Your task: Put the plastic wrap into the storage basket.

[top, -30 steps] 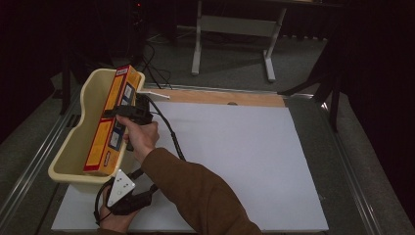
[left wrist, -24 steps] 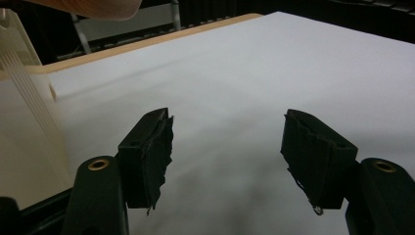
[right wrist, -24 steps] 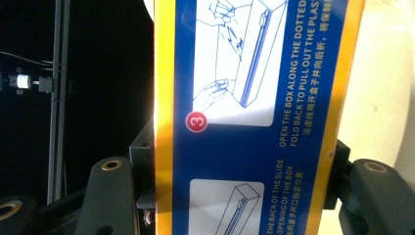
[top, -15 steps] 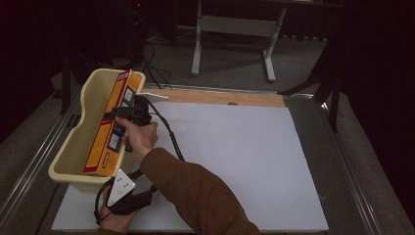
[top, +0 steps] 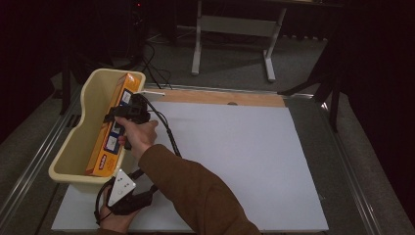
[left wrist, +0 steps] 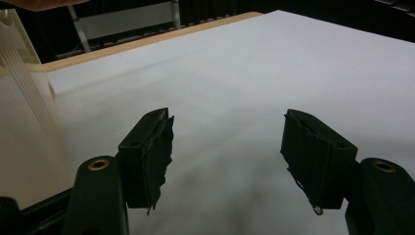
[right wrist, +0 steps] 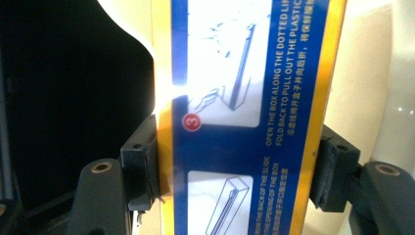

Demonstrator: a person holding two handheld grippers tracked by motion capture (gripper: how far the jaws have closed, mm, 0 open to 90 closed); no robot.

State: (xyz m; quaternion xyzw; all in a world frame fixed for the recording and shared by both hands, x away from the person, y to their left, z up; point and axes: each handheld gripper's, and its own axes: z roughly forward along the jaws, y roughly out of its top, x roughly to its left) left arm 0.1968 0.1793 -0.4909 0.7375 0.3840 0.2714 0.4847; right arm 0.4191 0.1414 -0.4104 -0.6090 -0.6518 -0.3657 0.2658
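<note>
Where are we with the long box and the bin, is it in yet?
Done: the box is inside the yellow bin, leaning on its wall. In hand: the right gripper has its fingers closed on it. Left: release. The left gripper is open over the white tabletop.

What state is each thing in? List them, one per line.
Right gripper: shut on the long box, a jaw on each side.
Left gripper: open, holding nothing, over the white sheet.
Long box: lying lengthwise in the tub, tilted.
Tub: upright on the table's left edge.
</note>
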